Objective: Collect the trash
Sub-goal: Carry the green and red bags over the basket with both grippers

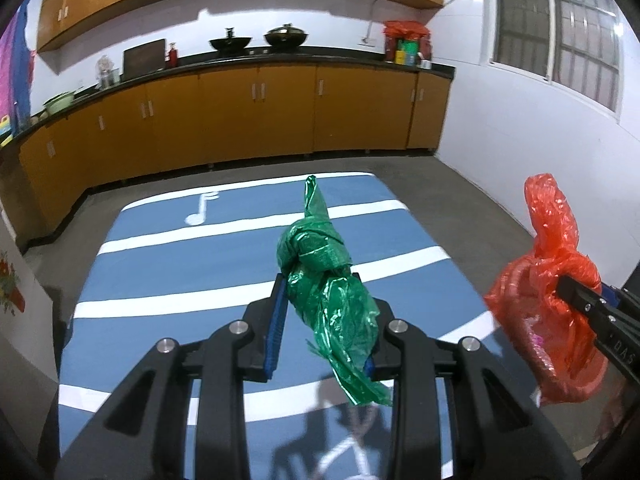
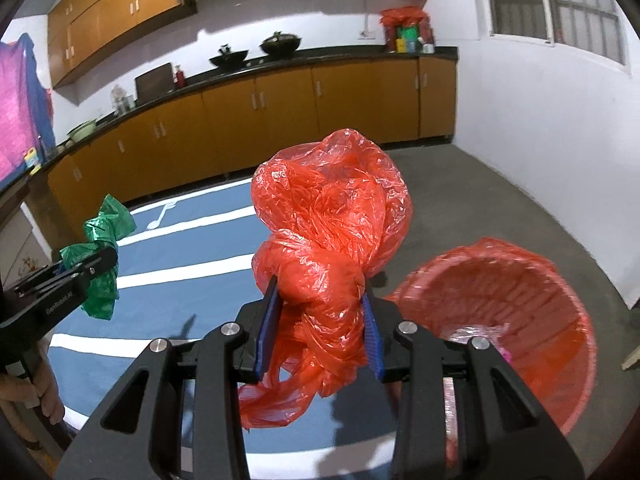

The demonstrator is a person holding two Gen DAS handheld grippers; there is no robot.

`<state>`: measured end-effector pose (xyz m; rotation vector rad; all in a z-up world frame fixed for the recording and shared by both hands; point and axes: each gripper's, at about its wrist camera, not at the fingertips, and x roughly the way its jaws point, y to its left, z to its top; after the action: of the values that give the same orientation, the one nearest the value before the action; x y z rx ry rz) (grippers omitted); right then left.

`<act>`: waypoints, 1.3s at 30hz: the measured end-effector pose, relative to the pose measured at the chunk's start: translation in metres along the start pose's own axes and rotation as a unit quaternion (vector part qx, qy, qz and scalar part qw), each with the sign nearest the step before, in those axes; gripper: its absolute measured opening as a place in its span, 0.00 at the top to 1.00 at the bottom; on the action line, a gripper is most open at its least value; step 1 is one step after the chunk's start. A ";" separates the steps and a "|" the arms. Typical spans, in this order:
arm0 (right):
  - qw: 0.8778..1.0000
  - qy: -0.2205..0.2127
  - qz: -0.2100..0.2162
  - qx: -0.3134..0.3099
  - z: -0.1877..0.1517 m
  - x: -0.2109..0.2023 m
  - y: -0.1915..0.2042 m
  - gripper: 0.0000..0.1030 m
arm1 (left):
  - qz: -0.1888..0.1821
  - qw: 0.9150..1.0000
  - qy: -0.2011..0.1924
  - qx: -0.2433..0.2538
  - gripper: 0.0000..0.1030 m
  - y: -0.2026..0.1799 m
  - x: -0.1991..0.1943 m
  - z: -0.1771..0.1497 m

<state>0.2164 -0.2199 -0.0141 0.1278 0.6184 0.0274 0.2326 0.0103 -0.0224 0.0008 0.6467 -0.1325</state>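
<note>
Gripping green bag (image 1: 328,292) in left tool (image 1: 322,312), right tool (image 2: 320,320) clamping red bag (image 2: 328,224)

A home kitchen: wooden cabinets (image 1: 256,120), black countertop (image 2: 320,58), woks (image 1: 285,35).

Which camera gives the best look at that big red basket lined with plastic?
The right wrist view: the red plastic-lined basket shows its rim and inside, beside the right gripper clamping a knotted red plastic bag. The left wrist view does not clearly show it.

both wrist views face the shared kitchen counter (image 1: 240,68).
</note>
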 end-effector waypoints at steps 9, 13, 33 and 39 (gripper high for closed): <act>0.999 -0.015 -0.037 0.033 -0.008 -0.026 -0.044 0.63 | -0.052 0.998 -0.002 0.029 0.70 -0.057 -0.001 0.002; 0.997 -0.016 -0.048 0.050 -0.013 -0.034 -0.059 0.63 | -0.075 0.996 -0.001 0.040 0.70 -0.079 0.001 0.001; 0.989 -0.019 -0.091 0.118 -0.038 -0.054 -0.123 0.63 | -0.168 0.983 0.013 0.079 0.70 -0.167 0.008 -0.008; 0.987 -0.018 -0.096 0.127 -0.040 -0.057 -0.132 0.63 | -0.189 0.978 0.024 0.088 0.70 -0.186 0.016 -0.008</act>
<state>0.1452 -0.3504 -0.0308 0.3146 0.5938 -0.2412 0.2176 -0.1756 -0.0305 0.0522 0.6768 -0.5587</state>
